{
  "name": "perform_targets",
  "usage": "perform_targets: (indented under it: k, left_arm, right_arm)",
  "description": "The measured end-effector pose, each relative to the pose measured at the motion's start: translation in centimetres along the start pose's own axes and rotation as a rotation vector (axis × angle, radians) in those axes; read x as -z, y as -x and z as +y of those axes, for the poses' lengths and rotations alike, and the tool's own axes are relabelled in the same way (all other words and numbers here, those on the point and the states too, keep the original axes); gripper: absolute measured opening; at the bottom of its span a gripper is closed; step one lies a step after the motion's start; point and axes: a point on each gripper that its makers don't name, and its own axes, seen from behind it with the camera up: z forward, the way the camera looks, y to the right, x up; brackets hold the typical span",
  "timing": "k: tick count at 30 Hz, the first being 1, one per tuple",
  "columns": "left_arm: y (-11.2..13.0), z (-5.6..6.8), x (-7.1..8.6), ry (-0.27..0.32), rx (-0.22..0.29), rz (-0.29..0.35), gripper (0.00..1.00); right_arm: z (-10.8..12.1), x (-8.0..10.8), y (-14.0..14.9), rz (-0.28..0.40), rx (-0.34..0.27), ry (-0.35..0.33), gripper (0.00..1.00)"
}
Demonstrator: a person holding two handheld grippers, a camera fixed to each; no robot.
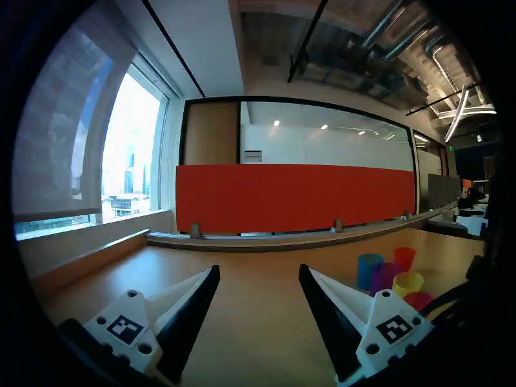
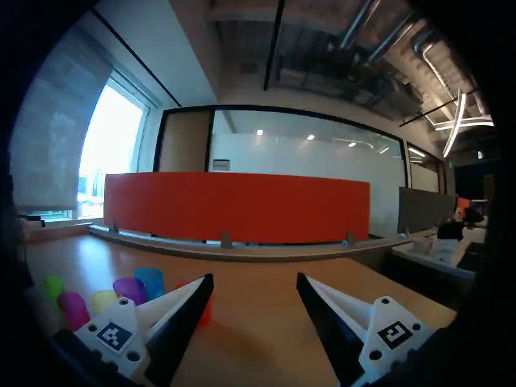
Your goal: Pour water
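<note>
The right gripper (image 2: 255, 278), its fingers (image 2: 187, 309) spread wide, is held low over the wooden desk (image 2: 258, 342), with a green cup (image 2: 53, 287), magenta cup (image 2: 73, 309), yellow cup (image 2: 102, 300), purple cup (image 2: 129, 289) and blue cup (image 2: 150, 280) clustered at left before an orange-red partition (image 2: 238, 206).

A red cup (image 2: 206, 312) is mostly hidden behind the right gripper (image 2: 255, 278). The left gripper (image 1: 259, 269) half-covers a pink cup (image 1: 418, 300).

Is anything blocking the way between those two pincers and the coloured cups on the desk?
Nothing visible does. The coloured cups stand clustered on the desk, right of the left gripper and left of the right gripper, bare wood between. Both jaws are open.
</note>
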Motion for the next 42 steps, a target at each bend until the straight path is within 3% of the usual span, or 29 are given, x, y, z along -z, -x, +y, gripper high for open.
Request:
perform_targets:
  k: [12,18,24,33,42]
  left_arm:
    - [-0.4,1.2,-0.4,0.093,-0.005,-0.056,0.91]
    - [0.7,2.6,-0.5,0.19,-0.048,-0.131,0.91]
    - [1.5,4.3,-0.4,0.289,-0.053,-0.19,0.91]
    - [2.9,6.3,0.1,0.414,-0.079,-0.268,0.91]
    - [4.7,8.5,1.1,0.545,-0.138,-0.347,0.91]
  right_arm:
    - [-0.2,0.6,-1.0,-0.014,0.01,-0.031,1.0]
    - [-1.5,0.9,-1.3,-0.043,0.075,-0.107,1.0]
    - [-3.5,1.3,-1.4,-0.074,0.128,-0.208,1.0]
    - [-5.5,1.8,-1.3,-0.139,0.148,-0.324,1.0]
    - [-6.2,2.1,-1.3,-0.176,0.132,-0.381,1.0]
